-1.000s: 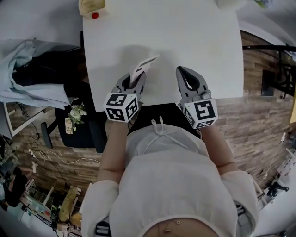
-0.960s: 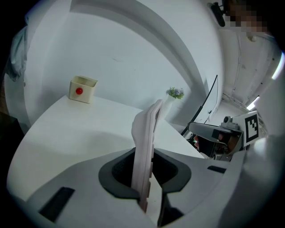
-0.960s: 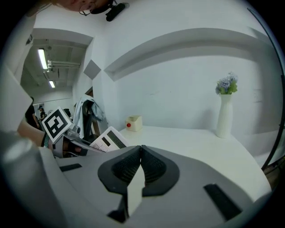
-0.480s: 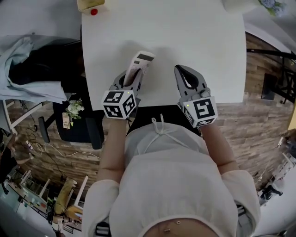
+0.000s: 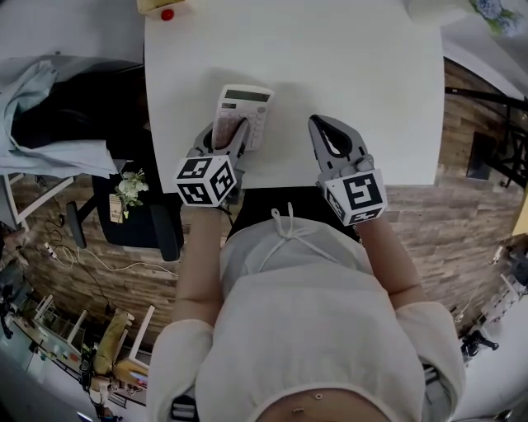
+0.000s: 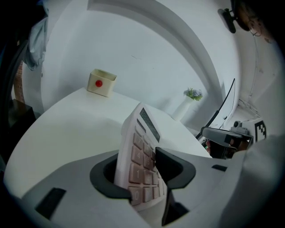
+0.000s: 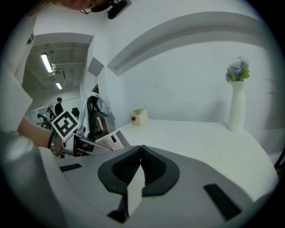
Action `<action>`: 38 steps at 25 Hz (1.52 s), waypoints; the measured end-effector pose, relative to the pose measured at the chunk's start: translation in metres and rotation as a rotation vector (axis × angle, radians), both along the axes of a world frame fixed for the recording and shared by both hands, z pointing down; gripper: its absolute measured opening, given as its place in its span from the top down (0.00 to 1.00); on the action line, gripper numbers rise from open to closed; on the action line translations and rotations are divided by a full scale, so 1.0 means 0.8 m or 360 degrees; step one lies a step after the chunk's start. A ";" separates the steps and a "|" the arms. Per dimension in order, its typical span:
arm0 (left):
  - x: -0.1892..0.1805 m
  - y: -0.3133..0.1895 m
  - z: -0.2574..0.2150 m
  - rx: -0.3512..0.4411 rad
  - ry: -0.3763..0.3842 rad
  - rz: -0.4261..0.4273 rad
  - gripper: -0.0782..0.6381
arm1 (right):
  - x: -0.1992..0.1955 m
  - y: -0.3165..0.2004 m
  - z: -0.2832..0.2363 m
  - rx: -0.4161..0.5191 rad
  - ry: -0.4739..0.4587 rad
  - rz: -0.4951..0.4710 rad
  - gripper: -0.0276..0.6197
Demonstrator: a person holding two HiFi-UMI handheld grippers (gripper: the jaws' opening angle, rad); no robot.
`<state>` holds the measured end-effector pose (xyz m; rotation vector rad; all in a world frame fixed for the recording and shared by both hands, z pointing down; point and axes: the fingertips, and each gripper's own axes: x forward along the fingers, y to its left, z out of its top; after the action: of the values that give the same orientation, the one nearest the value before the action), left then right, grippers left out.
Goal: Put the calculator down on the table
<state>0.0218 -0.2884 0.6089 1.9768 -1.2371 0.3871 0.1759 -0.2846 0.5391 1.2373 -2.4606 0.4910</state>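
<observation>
The white calculator [image 5: 244, 109] with pink-grey keys lies face up on the white table [image 5: 355, 66], close to its near left edge. Its near end sits between the fingers of my left gripper [image 5: 224, 137], whose jaws are opening. In the left gripper view the calculator [image 6: 141, 147] leans slanted between the two pads, loose in the gap of the left gripper [image 6: 141, 172]. My right gripper [image 5: 317, 124] hovers over the table's near edge to the right, shut with nothing in it; its pads meet in its own view [image 7: 141, 149]. The right gripper view also catches the calculator [image 7: 109, 141].
A cream box with a red button [image 5: 164, 10] stands at the table's far left corner. A white vase of flowers [image 7: 236, 106] stands at the far right. A dark chair draped with pale cloth [image 5: 49, 124] is left of the table.
The calculator has gone from standing on edge in the left gripper to lying flat on the table. The left jaws have spread apart. Both grippers have sunk slightly.
</observation>
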 end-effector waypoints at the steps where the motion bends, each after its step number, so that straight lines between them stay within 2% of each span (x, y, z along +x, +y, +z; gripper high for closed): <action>1: -0.002 0.000 0.002 0.0000 -0.0028 -0.0010 0.62 | -0.001 -0.001 0.001 -0.0004 0.0000 -0.0002 0.95; 4: -0.012 0.001 0.016 -0.0010 -0.0183 -0.0049 0.49 | -0.002 -0.002 0.003 -0.0012 -0.0002 -0.0008 0.95; 7: -0.015 0.003 0.022 0.0031 -0.0325 -0.0011 0.46 | -0.006 -0.003 0.003 -0.0011 -0.0004 -0.0014 0.95; 14: -0.013 0.002 0.014 0.0090 -0.0394 0.0089 0.46 | -0.012 -0.003 -0.003 0.0004 0.0004 -0.0017 0.95; 21: -0.023 -0.020 -0.060 0.0336 -0.0428 0.0088 0.47 | -0.015 -0.009 -0.030 0.0076 0.0003 0.0028 0.95; 27: -0.025 -0.036 -0.154 0.0635 -0.0436 0.0136 0.66 | -0.018 -0.025 -0.076 0.0217 0.0003 0.0060 0.95; 32: -0.027 -0.042 -0.224 0.0801 -0.0421 0.0120 0.78 | -0.006 -0.039 -0.123 0.0326 -0.0029 0.0091 0.95; 38: -0.031 -0.050 -0.295 0.0992 -0.0425 0.0129 0.84 | 0.009 -0.060 -0.175 0.0456 -0.0069 0.0151 0.95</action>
<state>-0.0027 -0.3282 0.3728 2.5697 -1.5865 0.3383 0.1831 -0.3329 0.3994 1.4726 -2.5853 0.1935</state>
